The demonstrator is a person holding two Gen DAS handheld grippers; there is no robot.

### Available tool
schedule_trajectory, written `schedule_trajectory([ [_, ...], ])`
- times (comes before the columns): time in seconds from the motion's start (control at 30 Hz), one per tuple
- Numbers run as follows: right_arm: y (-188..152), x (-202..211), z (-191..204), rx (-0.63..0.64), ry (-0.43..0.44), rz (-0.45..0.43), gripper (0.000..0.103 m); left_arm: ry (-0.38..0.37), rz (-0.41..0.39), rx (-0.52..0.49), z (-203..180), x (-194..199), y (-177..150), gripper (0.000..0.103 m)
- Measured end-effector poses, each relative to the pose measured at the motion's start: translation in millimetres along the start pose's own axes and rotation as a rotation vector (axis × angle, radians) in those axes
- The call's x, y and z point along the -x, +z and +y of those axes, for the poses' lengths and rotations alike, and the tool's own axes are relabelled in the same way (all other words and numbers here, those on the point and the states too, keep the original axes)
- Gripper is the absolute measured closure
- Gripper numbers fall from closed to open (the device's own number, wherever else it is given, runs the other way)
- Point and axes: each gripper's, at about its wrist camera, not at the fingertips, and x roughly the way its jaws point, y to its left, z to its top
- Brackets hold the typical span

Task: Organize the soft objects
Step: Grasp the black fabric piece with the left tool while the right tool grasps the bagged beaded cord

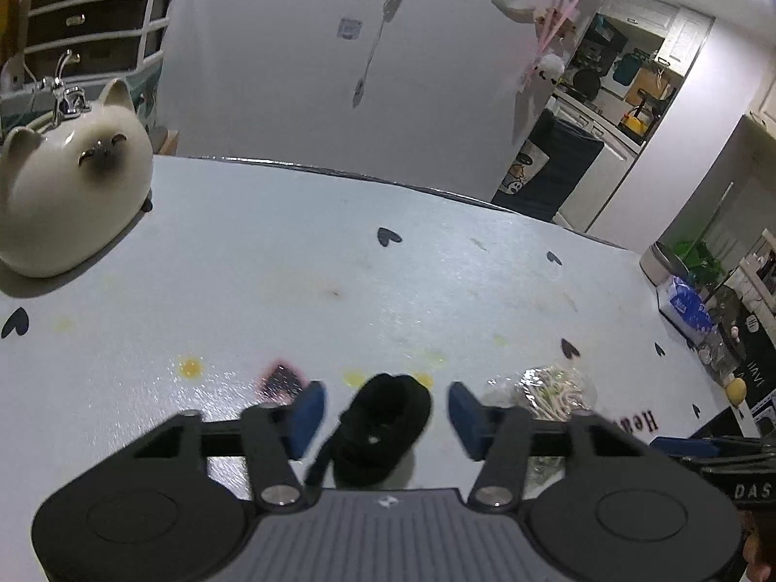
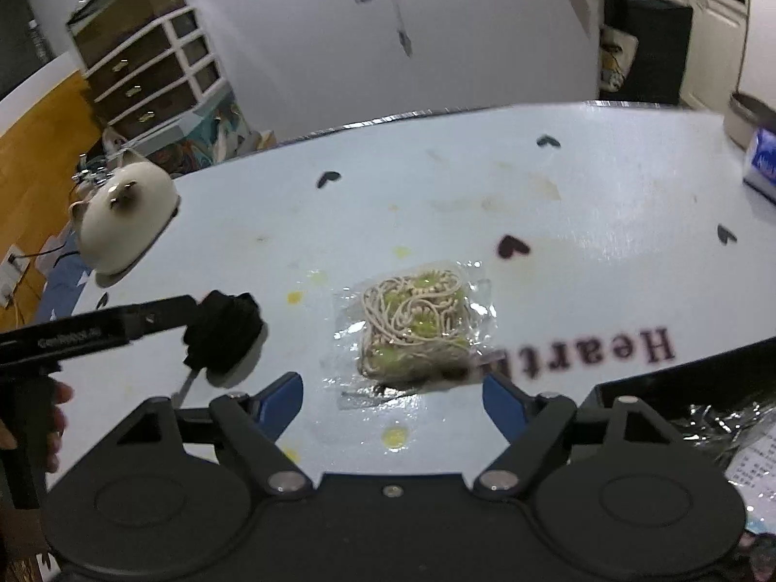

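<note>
- We are holding the left tool (image 1: pixel 380 414) low over the white table (image 1: pixel 339 266), its blue pads (image 1: pixel 308 417) standing apart on either side of a black fuzzy scrunchie (image 1: pixel 383 429) without pressing it; gaps are showing on both sides.
- The scrunchie is lying on the table at about 6 o'clock in the left wrist view; from the right wrist camera it is sitting at about 9 o'clock, at the end of the left tool's black arm.
- We are keeping the right tool (image 2: pixel 393 405) wide open and empty, its fingers framing a clear plastic packet of beige hair ties (image 2: pixel 417 325) that is lying flat just beyond the tips.
- The packet is resting beside a dark heart print (image 2: pixel 511 246) and the printed lettering (image 2: pixel 630 349).
- A cream ceramic cat (image 1: pixel 72 194) is standing at about 10 o'clock in the left view, well apart from both soft things.
- A hand (image 2: pixel 53 419) is gripping the left tool's handle at the left edge of the right view.
</note>
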Motion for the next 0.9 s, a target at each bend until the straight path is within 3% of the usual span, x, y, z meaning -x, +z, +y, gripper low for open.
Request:
schedule_trajectory([
  [0.07,4,-5,-3,-0.026,-0.005,0.013,0.025,-0.028,0.017,0.002,7,-4,4,0.059],
  [0.27,14,-23,-9,-0.084,-0.009,0.053,0.027,-0.068,0.120,-0.048,13,-28,5,0.060],
  [0.37,16,-37,-11,-0.090,-0.014,0.089,0.034,-0.060,0.142,-0.074,10,-37,0,0.059],
  [0.43,17,-47,-12,-0.077,-0.030,0.107,0.047,-0.056,0.158,-0.093,8,-42,-4,0.060],
  [0.5,19,-55,-13,-0.061,-0.038,0.121,0.047,-0.039,0.163,-0.130,4,-45,-8,0.060],
  [0.7,33,-64,-15,0.014,-0.094,0.103,0.047,-0.022,0.162,-0.126,7,-48,-7,0.078],
  [0.83,42,-62,-21,0.034,-0.161,0.081,0.048,-0.058,0.157,-0.104,11,-42,-4,0.079],
  [0.87,45,-59,-23,0.023,-0.150,0.070,0.046,-0.061,0.152,-0.100,11,-39,-4,0.079],
  [0.9,47,-56,-24,0.017,-0.143,0.062,0.037,-0.062,0.147,-0.093,11,-37,-4,0.078],
])
